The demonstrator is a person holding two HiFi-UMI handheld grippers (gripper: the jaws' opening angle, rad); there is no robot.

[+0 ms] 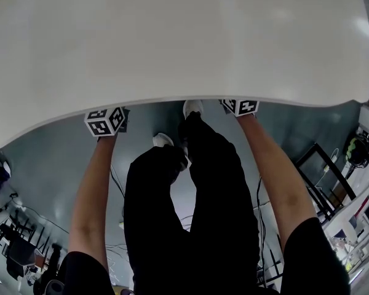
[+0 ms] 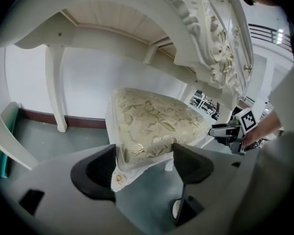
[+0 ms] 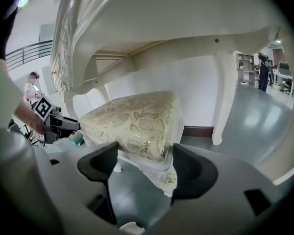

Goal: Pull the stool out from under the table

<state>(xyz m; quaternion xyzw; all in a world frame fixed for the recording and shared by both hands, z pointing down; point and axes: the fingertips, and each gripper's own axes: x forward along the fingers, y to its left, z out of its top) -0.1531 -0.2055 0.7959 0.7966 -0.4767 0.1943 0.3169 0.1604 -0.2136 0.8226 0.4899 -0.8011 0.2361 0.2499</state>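
Note:
The stool (image 2: 157, 124) has a cream seat with a gold leaf pattern and stands under the white carved table (image 2: 206, 43). My left gripper (image 2: 142, 165) is open, with the seat's near left corner between its jaws. My right gripper (image 3: 144, 168) is open too, around the near right corner of the stool (image 3: 137, 121). Each gripper shows in the other's view, the right gripper (image 2: 230, 131) and the left gripper (image 3: 59, 124). In the head view the table top (image 1: 172, 42) hides the stool and the jaws. Only the marker cubes (image 1: 104, 120) (image 1: 241, 106) show at its edge.
A table leg (image 2: 56, 92) stands behind the stool on the left, another (image 3: 225, 97) on the right, with a white wall behind. My legs in black trousers and white shoes (image 1: 192, 107) stand at the table's edge. Cables and a dark rack (image 1: 320, 177) lie on the grey floor behind me.

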